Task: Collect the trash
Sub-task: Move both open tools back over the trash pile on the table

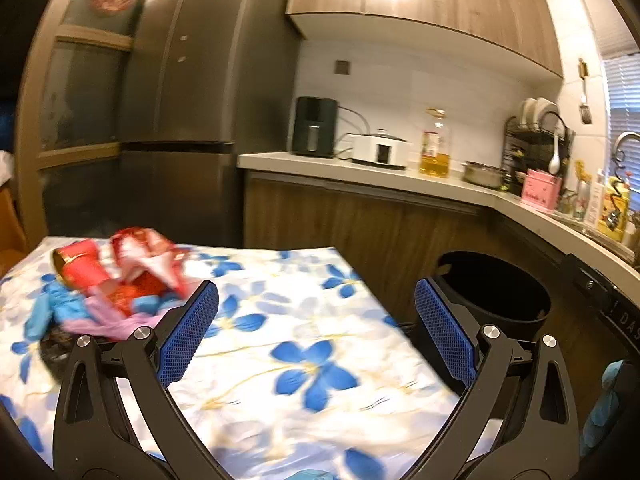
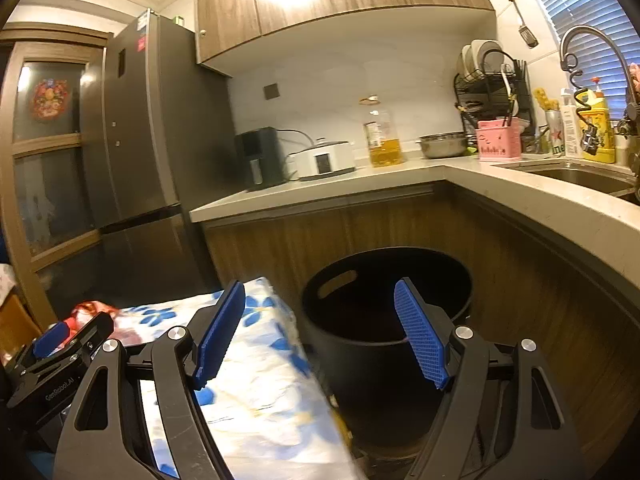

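Above bin (image 2: 384, 320), right gripper (image 2: 320, 336) agape, empty.

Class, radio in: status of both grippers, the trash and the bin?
Left gripper open, empty, over table. Right gripper open, empty, facing bin. Trash pile on table's far left. Nothing in the way.
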Demonstrator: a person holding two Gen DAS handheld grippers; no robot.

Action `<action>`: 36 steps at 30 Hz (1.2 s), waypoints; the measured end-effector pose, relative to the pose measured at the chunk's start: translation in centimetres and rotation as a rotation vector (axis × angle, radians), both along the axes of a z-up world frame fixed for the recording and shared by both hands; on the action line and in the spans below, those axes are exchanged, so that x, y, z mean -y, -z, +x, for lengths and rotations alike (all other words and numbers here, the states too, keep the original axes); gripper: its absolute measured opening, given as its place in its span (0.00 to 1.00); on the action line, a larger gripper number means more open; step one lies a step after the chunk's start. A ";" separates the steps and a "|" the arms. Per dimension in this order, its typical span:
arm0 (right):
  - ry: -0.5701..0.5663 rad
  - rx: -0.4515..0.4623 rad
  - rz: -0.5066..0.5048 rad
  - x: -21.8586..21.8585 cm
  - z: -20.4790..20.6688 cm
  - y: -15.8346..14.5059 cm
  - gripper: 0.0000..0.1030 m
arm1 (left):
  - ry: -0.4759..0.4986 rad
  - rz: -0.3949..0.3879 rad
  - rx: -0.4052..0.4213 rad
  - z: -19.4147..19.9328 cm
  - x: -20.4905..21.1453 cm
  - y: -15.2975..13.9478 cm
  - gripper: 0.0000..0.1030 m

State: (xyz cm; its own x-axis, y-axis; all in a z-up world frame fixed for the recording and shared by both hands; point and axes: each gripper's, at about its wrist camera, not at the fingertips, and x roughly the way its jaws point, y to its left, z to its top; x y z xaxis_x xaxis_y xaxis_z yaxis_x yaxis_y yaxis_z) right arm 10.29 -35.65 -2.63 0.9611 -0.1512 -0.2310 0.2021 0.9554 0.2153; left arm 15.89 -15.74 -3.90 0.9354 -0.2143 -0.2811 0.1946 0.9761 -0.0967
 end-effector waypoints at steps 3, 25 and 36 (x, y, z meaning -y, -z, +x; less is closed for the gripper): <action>-0.024 -0.002 0.000 -1.5 -0.2 0.1 0.73 | -0.038 -0.005 -0.004 -0.7 -2.2 0.0 0.94; -0.295 -0.039 -0.053 -14.6 1.6 1.5 0.73 | -0.415 0.009 0.013 -3.3 -18.6 1.7 0.94; -0.380 -0.057 -0.066 -19.3 3.6 2.2 0.73 | -0.414 0.020 -0.099 1.0 -22.2 3.3 0.57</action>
State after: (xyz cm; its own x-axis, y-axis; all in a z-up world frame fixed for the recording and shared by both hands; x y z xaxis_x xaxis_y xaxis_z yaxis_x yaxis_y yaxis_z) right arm 13.93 -16.38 -4.86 0.9373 0.1967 -0.2877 -0.1589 0.9759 0.1496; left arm 16.86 6.43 -7.18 0.9097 0.1802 -0.3742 -0.2235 0.9718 -0.0752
